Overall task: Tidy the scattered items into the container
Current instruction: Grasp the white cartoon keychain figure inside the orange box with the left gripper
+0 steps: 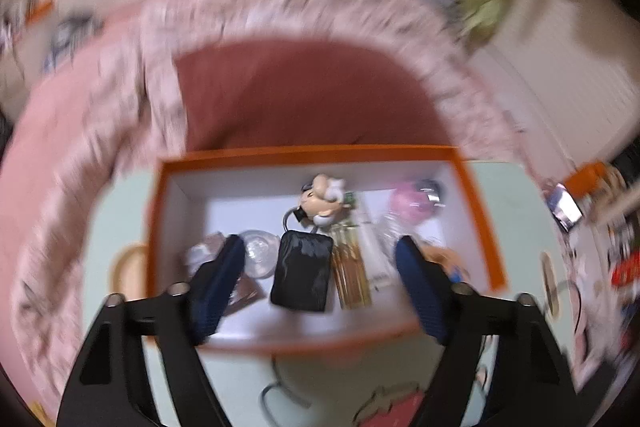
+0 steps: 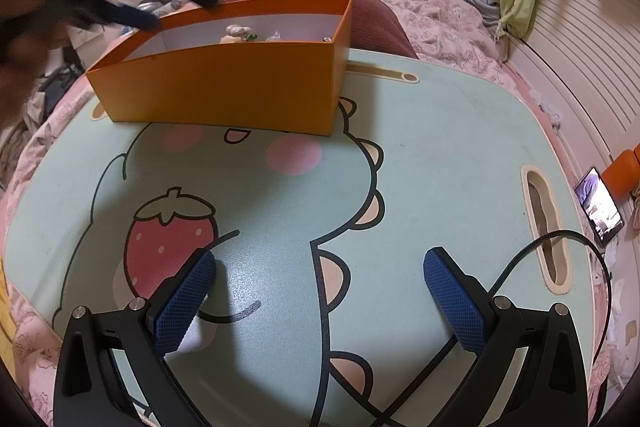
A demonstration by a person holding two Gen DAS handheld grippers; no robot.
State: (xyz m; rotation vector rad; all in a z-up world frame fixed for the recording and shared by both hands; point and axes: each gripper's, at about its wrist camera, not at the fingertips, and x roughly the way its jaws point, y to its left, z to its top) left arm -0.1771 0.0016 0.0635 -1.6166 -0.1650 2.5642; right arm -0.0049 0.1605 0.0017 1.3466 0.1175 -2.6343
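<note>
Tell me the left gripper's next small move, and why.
Probably lift it clear of the orange box. The left gripper hangs open over it, the black pouch lies loose inside, untouched by the pads, and the right-wrist view shows no items left on the table.

One orange box (image 2: 224, 95), one lap table (image 2: 440, 155), one phone (image 2: 599, 207), two hand-held grippers: left (image 1: 320, 259), right (image 2: 320, 267).

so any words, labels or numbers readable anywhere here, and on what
None readable.
Gold packet in the orange box: print blurred.
Red item at the left wrist view's right edge: print smeared.
Phone screen: too small.
Lap table: cartoon drawings only, no text.
</note>
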